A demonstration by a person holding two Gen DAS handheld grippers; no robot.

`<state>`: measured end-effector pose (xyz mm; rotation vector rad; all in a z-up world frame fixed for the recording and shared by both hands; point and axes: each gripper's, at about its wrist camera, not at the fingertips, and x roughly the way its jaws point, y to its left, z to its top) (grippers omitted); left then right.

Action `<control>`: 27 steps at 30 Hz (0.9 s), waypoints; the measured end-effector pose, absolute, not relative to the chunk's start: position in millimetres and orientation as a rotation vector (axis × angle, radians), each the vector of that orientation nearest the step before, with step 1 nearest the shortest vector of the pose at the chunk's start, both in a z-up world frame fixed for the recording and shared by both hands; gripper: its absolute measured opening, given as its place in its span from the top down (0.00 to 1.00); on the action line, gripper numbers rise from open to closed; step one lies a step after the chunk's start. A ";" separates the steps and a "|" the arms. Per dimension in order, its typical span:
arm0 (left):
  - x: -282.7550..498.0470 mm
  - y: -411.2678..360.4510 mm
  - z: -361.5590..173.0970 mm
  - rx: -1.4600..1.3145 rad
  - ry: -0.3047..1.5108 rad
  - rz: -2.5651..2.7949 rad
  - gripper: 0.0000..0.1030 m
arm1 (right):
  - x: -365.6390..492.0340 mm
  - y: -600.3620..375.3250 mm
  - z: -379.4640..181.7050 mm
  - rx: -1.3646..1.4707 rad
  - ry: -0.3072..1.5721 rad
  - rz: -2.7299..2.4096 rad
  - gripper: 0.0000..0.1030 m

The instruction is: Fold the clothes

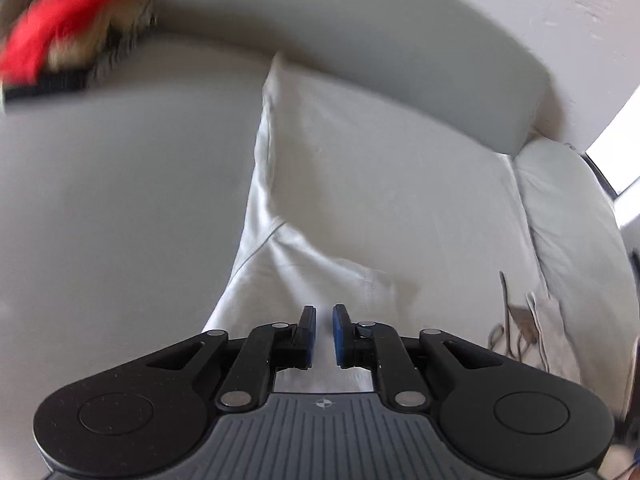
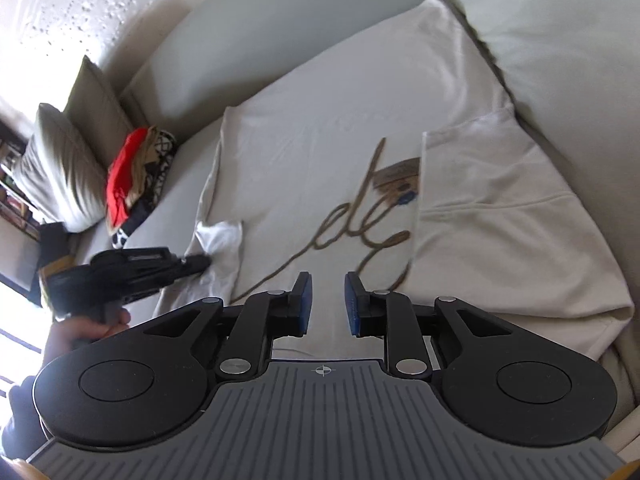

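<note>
From the left wrist view we see our left gripper (image 1: 324, 334) low over a white T-shirt (image 1: 360, 184) spread on a pale grey sofa (image 1: 120, 200). Its blue-padded fingers (image 1: 341, 336) stand a narrow slot apart, with shirt fabric showing in the gap; we cannot tell whether they pinch it. The shirt's left edge runs away from us toward the sofa's backrest (image 1: 360, 40). A blurred pile of clothes (image 1: 60, 40), red on top, sits at the far left against the backrest. At the right edge a brown looping print shows on the shirt.

From the right wrist view our right gripper (image 2: 327, 300) hovers over the near part of the T-shirt (image 2: 320, 120), its fingers (image 2: 354, 304) spread with nothing between them. The shirt's right side is folded inward over the brown cursive print (image 2: 360, 224), partly covering it. At the left, the left gripper (image 2: 196, 262), held by a hand (image 2: 80, 332), has its tip at a bunched-up sleeve (image 2: 220, 240). Farther left lie the pile of clothes (image 2: 136, 176) and a cushion (image 2: 60, 160) leaning at the sofa's end.
</note>
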<state>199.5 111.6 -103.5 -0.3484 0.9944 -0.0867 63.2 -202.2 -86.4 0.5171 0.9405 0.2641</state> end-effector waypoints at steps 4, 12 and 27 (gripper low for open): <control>187.7 123.6 -97.8 -0.349 0.929 0.158 0.91 | 62.9 -213.7 -93.5 0.534 0.931 0.234 0.75; 196.6 83.4 -96.5 -0.306 0.903 -0.042 0.90 | 67.7 -223.5 -98.5 0.580 0.929 0.229 0.75; 166.3 54.0 -77.9 -0.095 0.882 -0.058 0.78 | 44.8 -241.9 -81.2 0.556 0.856 0.139 0.74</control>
